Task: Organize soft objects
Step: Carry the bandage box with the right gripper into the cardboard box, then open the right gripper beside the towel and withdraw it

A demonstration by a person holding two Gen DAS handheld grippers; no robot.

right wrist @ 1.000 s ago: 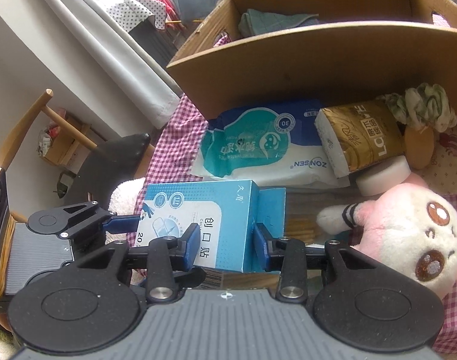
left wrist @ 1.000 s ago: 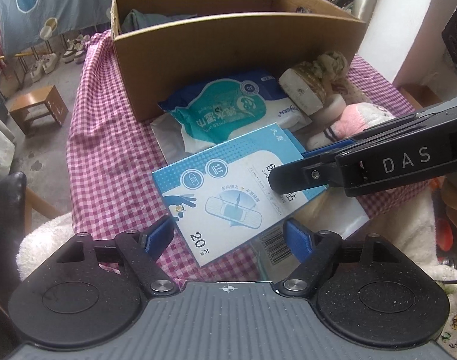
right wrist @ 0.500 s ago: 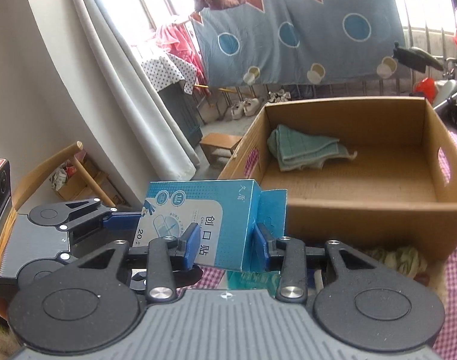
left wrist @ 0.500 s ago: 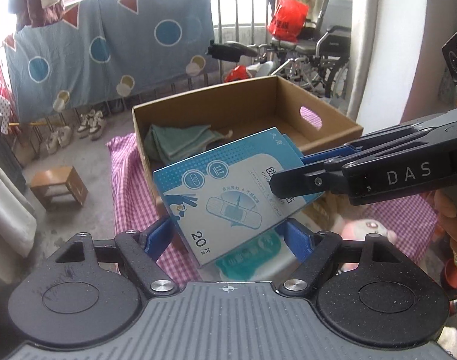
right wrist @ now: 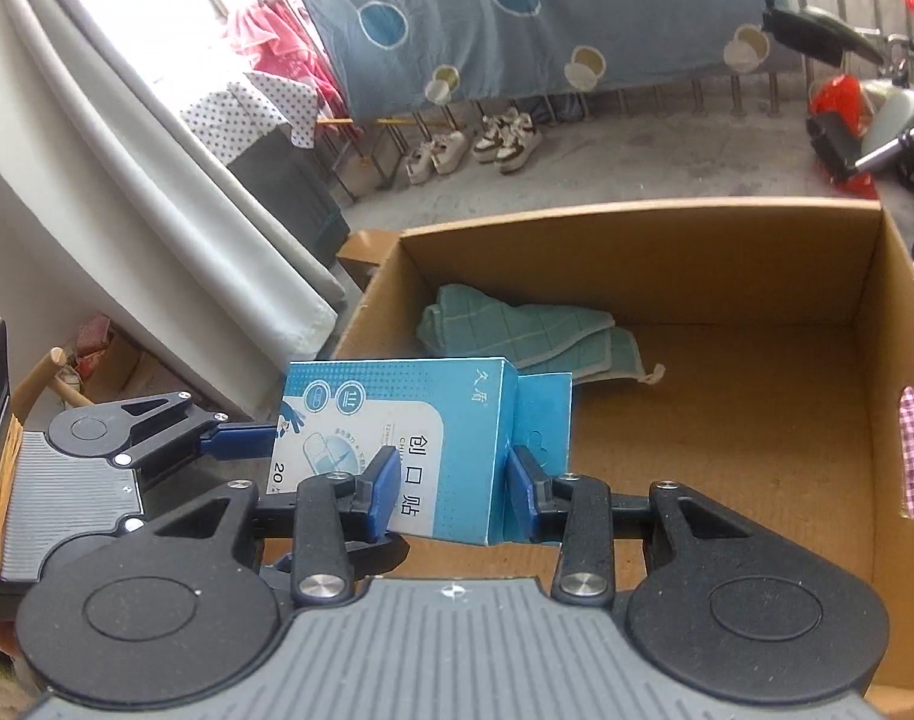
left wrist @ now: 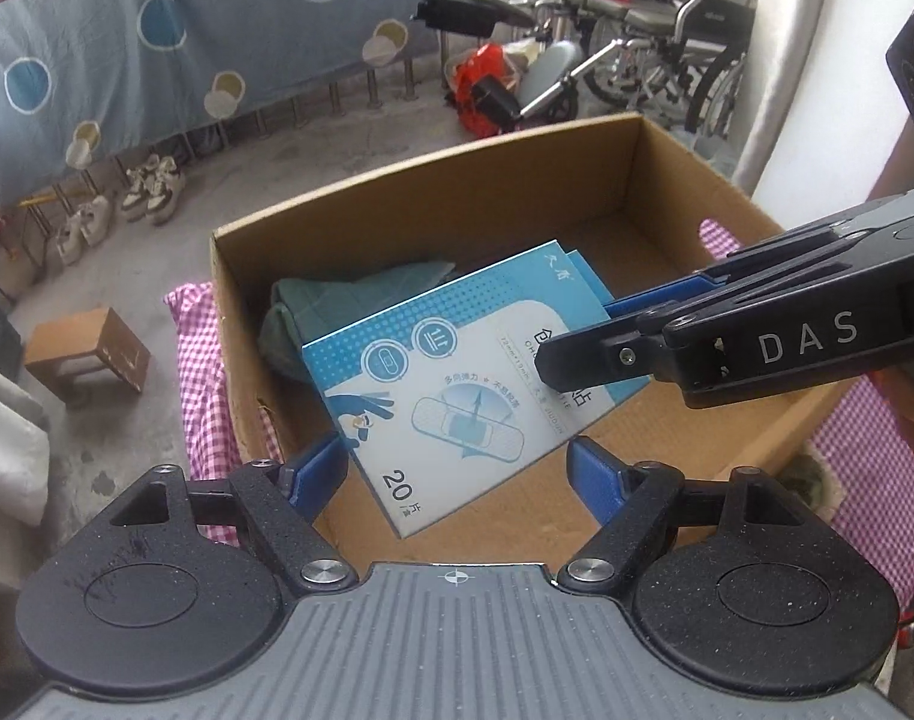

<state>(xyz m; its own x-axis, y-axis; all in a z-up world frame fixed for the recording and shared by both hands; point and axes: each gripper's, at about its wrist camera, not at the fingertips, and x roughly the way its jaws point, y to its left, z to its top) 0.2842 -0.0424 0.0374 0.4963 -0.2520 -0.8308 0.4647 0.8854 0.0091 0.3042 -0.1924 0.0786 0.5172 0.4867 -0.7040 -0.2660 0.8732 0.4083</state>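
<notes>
A blue bandage box [left wrist: 457, 384] hangs over the open cardboard box [left wrist: 433, 204]. My right gripper [right wrist: 454, 495] is shut on the bandage box [right wrist: 421, 438], one pad on each broad face. In the left wrist view the right gripper [left wrist: 583, 342] reaches in from the right. My left gripper [left wrist: 457, 468] has its blue fingers spread wide beside the box's lower corner; whether they touch it I cannot tell. A folded green cloth [right wrist: 517, 330] lies on the cardboard box's floor at the far left.
The cardboard box [right wrist: 877, 360] sits on a pink checked tablecloth [left wrist: 199, 372]. A small wooden stool [left wrist: 88, 354] and shoes [left wrist: 151, 189] are on the floor beyond. A wheelchair [left wrist: 649, 54] stands at the back right.
Both grippers rose from the table with the bandage box and moved forward, so it now hangs over the cardboard box's inside. The wipes and plush toy have dropped out of view.
</notes>
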